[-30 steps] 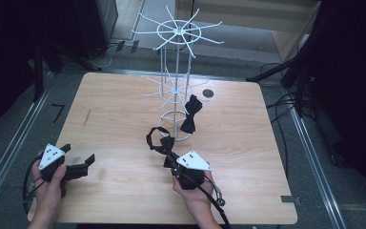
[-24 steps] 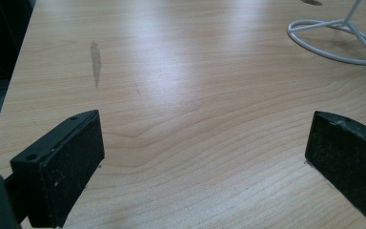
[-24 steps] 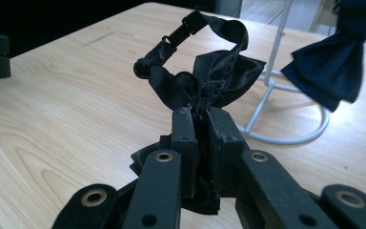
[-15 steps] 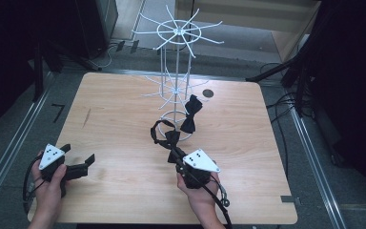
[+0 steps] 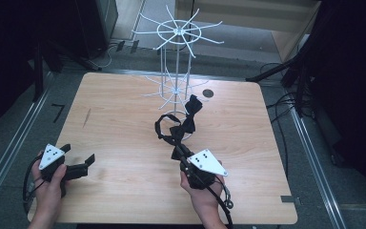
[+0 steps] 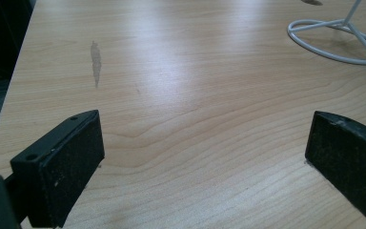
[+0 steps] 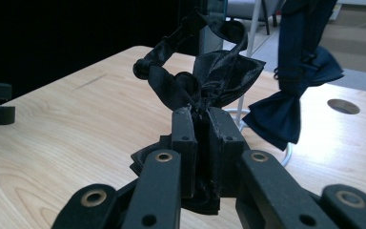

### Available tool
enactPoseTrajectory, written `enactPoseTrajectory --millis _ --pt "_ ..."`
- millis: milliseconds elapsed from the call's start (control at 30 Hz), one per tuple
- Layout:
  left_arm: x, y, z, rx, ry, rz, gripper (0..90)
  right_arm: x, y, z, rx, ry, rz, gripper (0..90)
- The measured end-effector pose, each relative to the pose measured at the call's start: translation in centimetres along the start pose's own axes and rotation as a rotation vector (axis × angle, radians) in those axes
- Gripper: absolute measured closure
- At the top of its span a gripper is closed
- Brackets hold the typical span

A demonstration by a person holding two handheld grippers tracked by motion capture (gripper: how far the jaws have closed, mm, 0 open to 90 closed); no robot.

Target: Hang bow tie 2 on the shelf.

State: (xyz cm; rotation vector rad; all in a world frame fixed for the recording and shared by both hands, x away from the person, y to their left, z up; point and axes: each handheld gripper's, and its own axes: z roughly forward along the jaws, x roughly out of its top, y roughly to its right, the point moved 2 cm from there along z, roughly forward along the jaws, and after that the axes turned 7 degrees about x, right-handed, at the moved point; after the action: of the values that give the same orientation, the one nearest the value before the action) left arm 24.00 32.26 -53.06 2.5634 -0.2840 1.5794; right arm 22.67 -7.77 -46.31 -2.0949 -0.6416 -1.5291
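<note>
A black bow tie (image 5: 175,133) with a looped strap (image 5: 159,125) hangs above the wooden table, and my right gripper (image 5: 179,151) is shut on it. In the right gripper view the jaws (image 7: 201,124) pinch the tie's knot (image 7: 208,76), with the strap curling up behind it. A second dark bow tie (image 5: 193,106) hangs from the lower tier of the white wire rack (image 5: 176,62), just beyond the held one, and appears as the dark blue tie (image 7: 286,112). Near the table's front left my left gripper (image 5: 79,153) is open, its jaws (image 6: 205,157) wide apart over bare wood.
The rack's ring base (image 6: 336,40) rests on the table's far middle. A round hole (image 5: 208,93) lies in the tabletop beside the rack. Dark stands and cables surround the table (image 5: 248,143). Bare wood stretches across the left half.
My right gripper has risen and moved toward the rack, carrying the bow tie closer to the hanging one. The left gripper has stayed where it was.
</note>
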Motion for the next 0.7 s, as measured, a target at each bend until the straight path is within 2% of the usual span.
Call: enactPoseTrajectory --millis 700 --pt "0.0 0.0 0.0 0.001 0.0 0.001 0.0 1.4 0.2 -1.8 -0.037 0.088 -0.023 83.6"
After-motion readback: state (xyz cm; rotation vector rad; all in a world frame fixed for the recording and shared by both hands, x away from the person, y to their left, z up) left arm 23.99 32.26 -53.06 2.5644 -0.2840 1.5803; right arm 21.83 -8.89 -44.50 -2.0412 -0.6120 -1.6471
